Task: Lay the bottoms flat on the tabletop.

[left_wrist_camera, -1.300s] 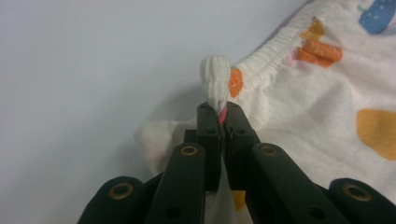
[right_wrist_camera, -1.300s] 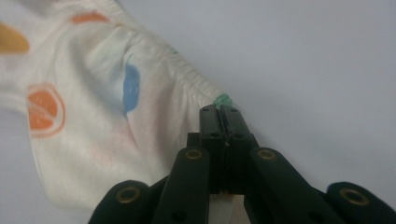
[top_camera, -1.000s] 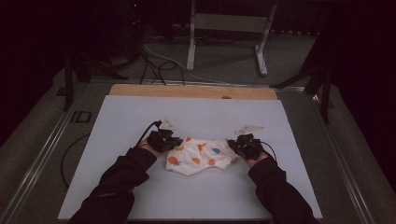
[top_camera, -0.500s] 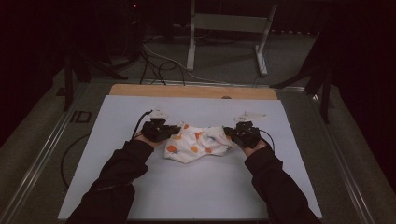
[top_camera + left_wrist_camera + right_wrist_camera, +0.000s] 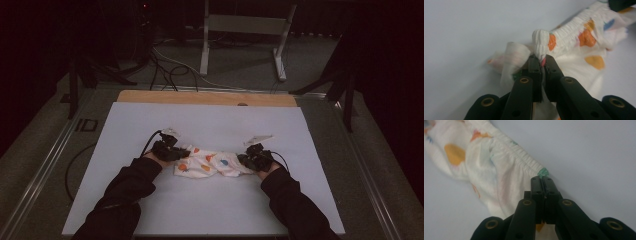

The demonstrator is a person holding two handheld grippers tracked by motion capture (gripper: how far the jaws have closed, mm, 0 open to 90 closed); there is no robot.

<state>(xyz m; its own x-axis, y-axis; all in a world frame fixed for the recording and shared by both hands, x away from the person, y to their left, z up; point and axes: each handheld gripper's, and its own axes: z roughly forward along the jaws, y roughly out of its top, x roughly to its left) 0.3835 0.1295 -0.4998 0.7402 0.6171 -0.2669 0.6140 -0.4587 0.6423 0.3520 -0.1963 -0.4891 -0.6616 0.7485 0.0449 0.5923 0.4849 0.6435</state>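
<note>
Cotton shorts, light and limp, sag between holds; left hand-held gripper and right hand-held gripper pinch the elastic waistband at nine and three o'clock, the firmest spot.

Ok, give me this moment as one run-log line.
left gripper: shut on garment waistband | right gripper: shut on garment waistband | garment: bunched between grippers on white mat

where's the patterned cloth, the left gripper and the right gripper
patterned cloth (image 5: 210,164), high view, on its spotted middle between the hands
left gripper (image 5: 541,59), left gripper view, at its jaw tips pinching the gathered elastic edge
right gripper (image 5: 543,180), right gripper view, at its jaw tips clamped on the hem
</note>
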